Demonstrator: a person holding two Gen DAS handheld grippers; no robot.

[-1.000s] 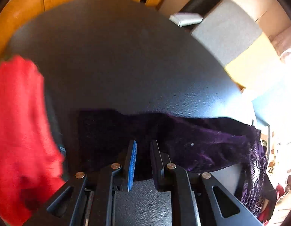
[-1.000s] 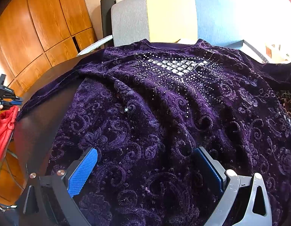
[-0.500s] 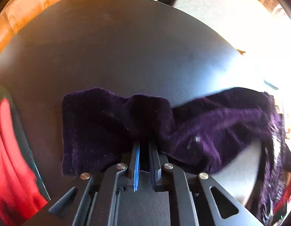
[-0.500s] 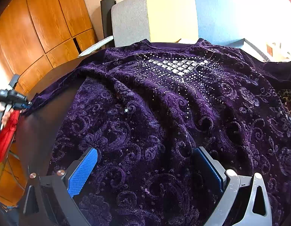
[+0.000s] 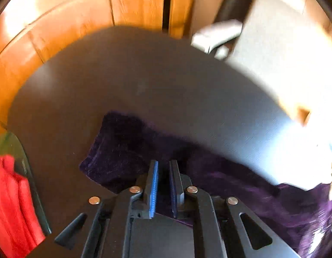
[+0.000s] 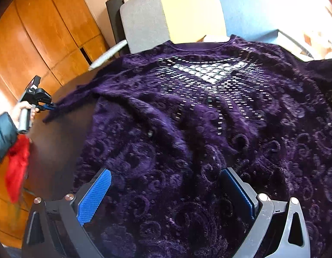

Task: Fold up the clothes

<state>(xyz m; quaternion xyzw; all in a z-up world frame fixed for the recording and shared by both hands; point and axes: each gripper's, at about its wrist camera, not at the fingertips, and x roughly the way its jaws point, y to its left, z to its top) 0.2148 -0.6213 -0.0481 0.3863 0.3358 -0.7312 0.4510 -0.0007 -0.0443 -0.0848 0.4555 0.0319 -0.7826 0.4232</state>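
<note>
Purple velvet top (image 6: 209, 133) lies spread front-up across the dark tabletop (image 5: 144, 81), its studded neckline panel (image 6: 209, 75) toward the far edge. The left claw (image 5: 163, 172) is nearly pressed together, pinching the end of the sleeve (image 5: 114, 150); dark fabric fills the narrow gap between the blue pads. Compared with one second ago, the pads have closed from a wider gap onto the sleeve. In the right wrist view the left claw (image 6: 48, 107), held by a hand (image 6: 21, 109) in a dark blue-green sleeve, now sits nearer the garment body, and the sleeve (image 6: 84, 96) runs from it as a bunched strip instead of lying flat along the tabletop edge. The right claw (image 6: 166, 191) is spread wide over the lower part of the top, pads apart with no fabric pinched; its position is unchanged. Red cloth (image 5: 11, 204) hangs at the left, off the tabletop.
</note>
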